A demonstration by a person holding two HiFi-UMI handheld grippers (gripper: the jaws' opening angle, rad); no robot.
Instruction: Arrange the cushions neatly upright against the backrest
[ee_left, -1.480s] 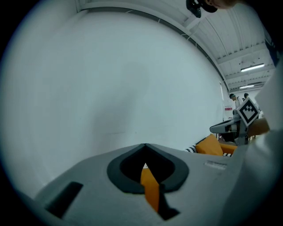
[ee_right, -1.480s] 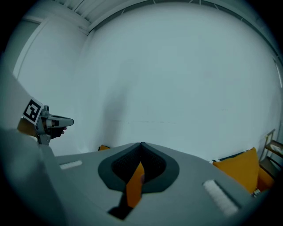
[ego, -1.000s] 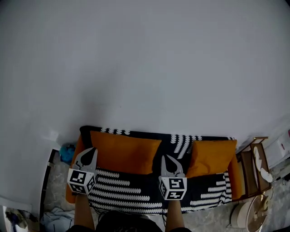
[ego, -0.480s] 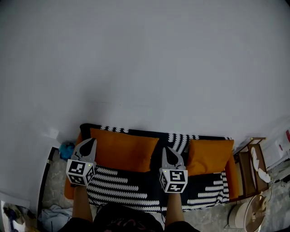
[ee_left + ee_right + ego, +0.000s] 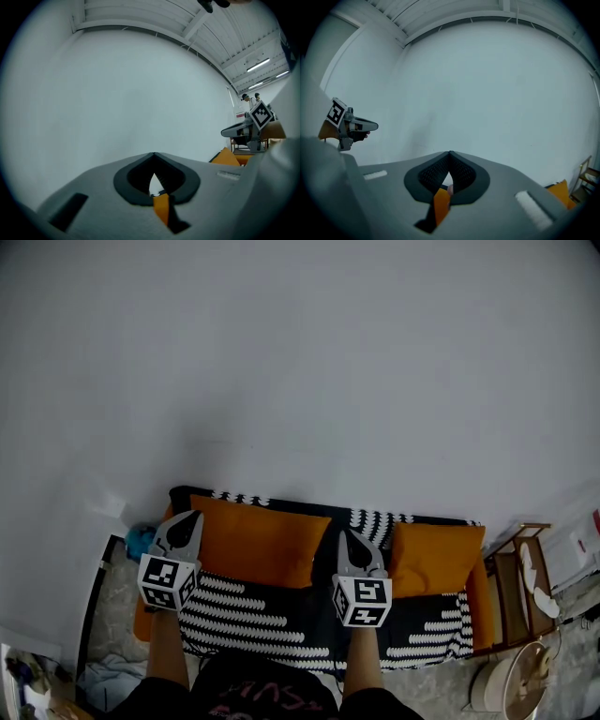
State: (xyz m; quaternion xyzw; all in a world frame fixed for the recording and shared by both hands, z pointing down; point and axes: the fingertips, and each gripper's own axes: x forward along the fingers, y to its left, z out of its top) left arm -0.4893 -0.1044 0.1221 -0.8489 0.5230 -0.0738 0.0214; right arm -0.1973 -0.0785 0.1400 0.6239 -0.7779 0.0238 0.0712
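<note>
The larger cushion [image 5: 258, 545] and smaller cushion [image 5: 436, 559] stand upright against the sofa [image 5: 281, 622] backrest; the left gripper [image 5: 191, 518] and right gripper [image 5: 350, 536] (jaws together on both) sit at the larger cushion's ends

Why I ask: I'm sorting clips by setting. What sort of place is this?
Probably a hall or studio with a living-room corner staged in it: a sofa with orange cushions stands against a white wall, while the left gripper view shows a high ribbed ceiling with strip lights.

Low in the frame, the orange sofa [image 5: 479, 604] carries a black-and-white cover [image 5: 251, 626], a wide cushion [image 5: 258, 546] at left, a smaller cushion [image 5: 434, 560] at right.
</note>
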